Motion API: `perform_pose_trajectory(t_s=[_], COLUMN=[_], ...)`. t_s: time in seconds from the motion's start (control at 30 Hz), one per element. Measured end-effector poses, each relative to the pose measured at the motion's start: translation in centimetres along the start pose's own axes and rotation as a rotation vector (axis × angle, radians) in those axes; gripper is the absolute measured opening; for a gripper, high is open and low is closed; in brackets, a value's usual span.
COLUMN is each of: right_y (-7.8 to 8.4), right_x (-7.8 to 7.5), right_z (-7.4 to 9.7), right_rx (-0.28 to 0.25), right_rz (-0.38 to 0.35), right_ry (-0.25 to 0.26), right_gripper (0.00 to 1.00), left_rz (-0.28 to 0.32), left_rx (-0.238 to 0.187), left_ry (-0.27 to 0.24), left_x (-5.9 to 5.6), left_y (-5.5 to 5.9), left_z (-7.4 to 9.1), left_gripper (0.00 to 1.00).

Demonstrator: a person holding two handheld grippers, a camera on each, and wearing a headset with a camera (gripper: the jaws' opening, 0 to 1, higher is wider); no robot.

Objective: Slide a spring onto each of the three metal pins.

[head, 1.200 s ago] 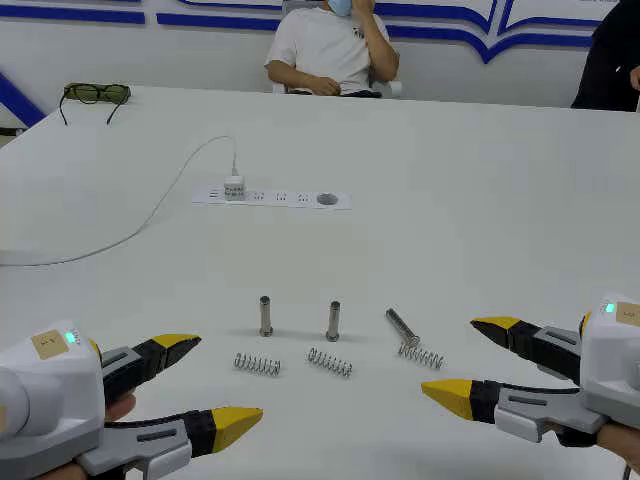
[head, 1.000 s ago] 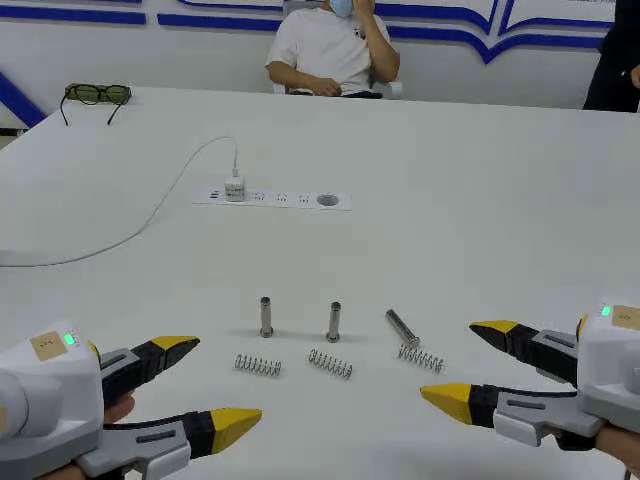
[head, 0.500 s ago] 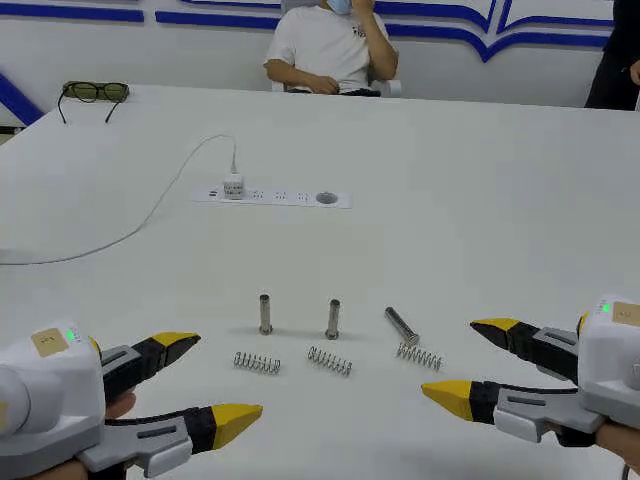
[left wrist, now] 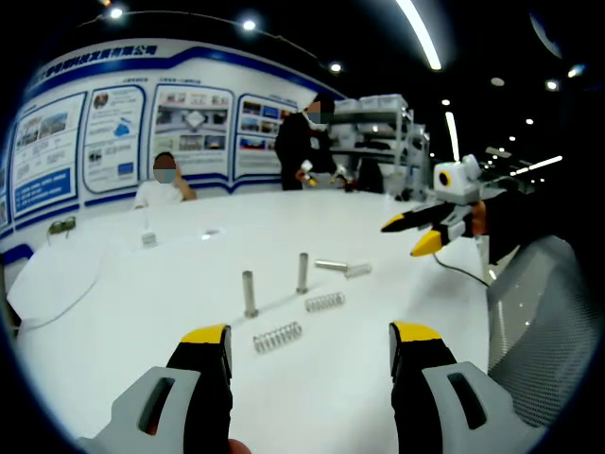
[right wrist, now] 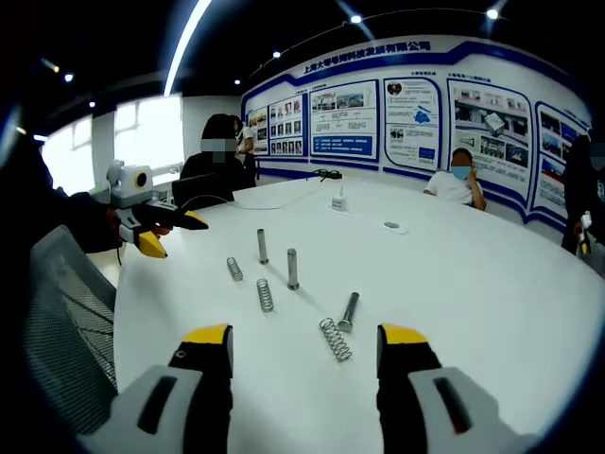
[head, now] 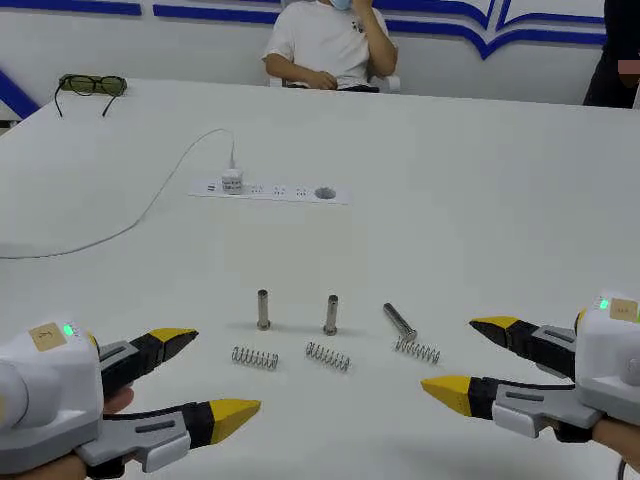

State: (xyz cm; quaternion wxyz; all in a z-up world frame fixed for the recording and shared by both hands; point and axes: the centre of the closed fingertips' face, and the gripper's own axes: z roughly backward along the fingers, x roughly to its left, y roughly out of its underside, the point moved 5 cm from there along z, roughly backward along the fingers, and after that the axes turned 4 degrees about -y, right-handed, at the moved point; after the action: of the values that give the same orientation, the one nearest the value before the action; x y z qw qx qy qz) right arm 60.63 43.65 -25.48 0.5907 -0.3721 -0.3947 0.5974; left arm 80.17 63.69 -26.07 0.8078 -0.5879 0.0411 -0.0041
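Almost nothing has changed during the last second. The whole head view has slid a little, but that is the camera's own move; the tools and the parts keep their places on the table (head: 480,200). The left tool (head: 225,370) still hangs at the near left, its jaws wide apart and nothing between them. The right tool (head: 448,353) still hangs at the near right, also released and empty.

The task's things lie between the two tools, a little farther away. The left pin (head: 263,309) and the middle pin (head: 331,314) stand upright, side by side and apart. The right pin (head: 400,322) lies on its side, slanted, with its near end just beside the right spring (head: 417,350); whether they touch, I cannot tell. The left spring (head: 255,357) lies just on the near side of the left pin, and the middle spring (head: 328,356) lies the same way before the middle pin. All three springs are flat on the table and none is on a pin.

For the task this means, in my judgement, that the work has not begun: no spring is taken yet. The lying pin will probably need to be held or stood up before its spring can slide on.
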Motion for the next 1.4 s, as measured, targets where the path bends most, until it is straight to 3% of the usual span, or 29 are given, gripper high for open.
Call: perform_pose_trajectory(t_s=[0.47,1.03,1.4], right_y=[-1.0,-2.4,-2.7], right_x=[-0.8,-3.3,-4.6], right_z=[-1.2,-4.4,-7.4], right_rx=[0.048,0.12,0.182], right_rz=[0.002,-0.019,-0.043], right_ry=[0.015,0.051,0.079], right_gripper=[0.51,0.37,0.31], left_rz=[0.011,0.029,0.036], left_rx=[0.002,0.008,0.017], left_ry=[0.008,-0.001,-0.002], left_x=[-0.1,0.2,0.0], left_y=[0.5,1.0,1.4], left_z=[-0.2,-0.1,0.0], left_gripper=[0.69,0.69,0.69])
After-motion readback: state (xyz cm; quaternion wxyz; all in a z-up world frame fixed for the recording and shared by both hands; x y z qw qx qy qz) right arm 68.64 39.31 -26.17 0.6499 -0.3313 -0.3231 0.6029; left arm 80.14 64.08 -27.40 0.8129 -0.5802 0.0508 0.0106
